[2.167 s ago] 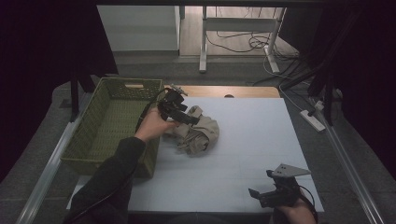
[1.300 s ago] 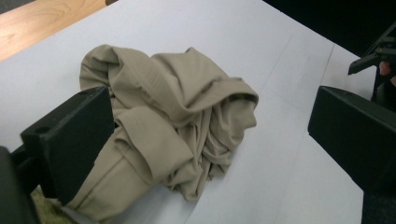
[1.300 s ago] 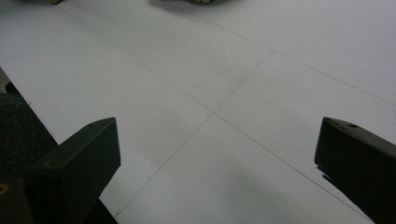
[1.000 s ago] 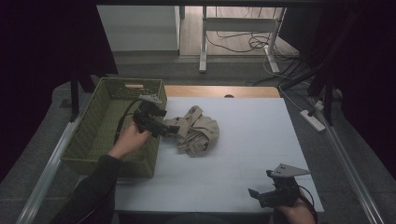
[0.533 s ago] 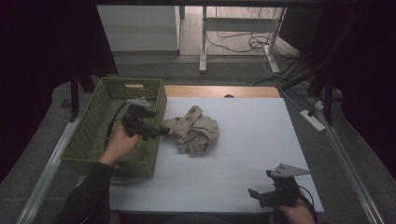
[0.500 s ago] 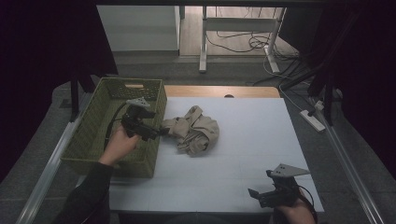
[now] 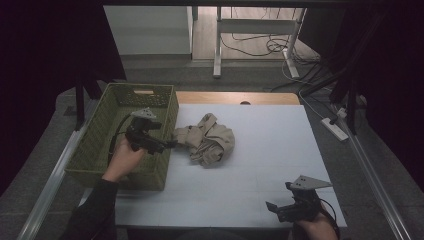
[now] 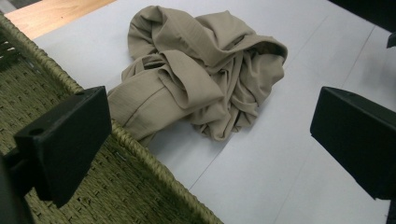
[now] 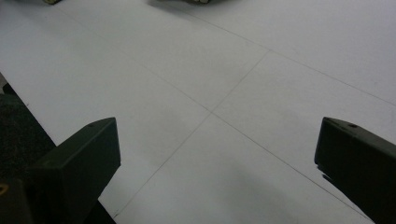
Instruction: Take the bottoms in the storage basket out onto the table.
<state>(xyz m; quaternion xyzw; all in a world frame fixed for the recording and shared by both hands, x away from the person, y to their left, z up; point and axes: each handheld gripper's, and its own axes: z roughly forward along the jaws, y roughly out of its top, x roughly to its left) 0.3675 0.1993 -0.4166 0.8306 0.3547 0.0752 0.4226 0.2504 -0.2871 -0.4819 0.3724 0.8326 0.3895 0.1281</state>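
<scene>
A crumpled beige garment (image 7: 207, 141) lies on the white table, left of centre; one fold reaches the rim of the green woven basket (image 7: 100, 131). My left gripper (image 7: 169, 145) hovers over the basket's right wall and points right at the garment. In the left gripper view the garment (image 8: 201, 88) lies ahead past the basket rim (image 8: 140, 156), and the left gripper (image 8: 210, 126) is open with nothing between its jaws. My right gripper (image 7: 274, 209) rests at the table's front right corner. In the right gripper view it (image 9: 215, 149) is open over bare tabletop.
A strip of wooden tabletop (image 7: 235, 97) runs behind the white sheet (image 7: 270, 150). Metal rails (image 7: 370, 175) flank both sides of the table. Beyond it stand a desk frame (image 7: 217, 45) and floor cables. The basket holds nothing that I can see.
My left gripper has drawn back leftwards from over the garment to above the basket's right wall. A fold of the garment now stretches toward the basket. The right gripper has stayed still.
</scene>
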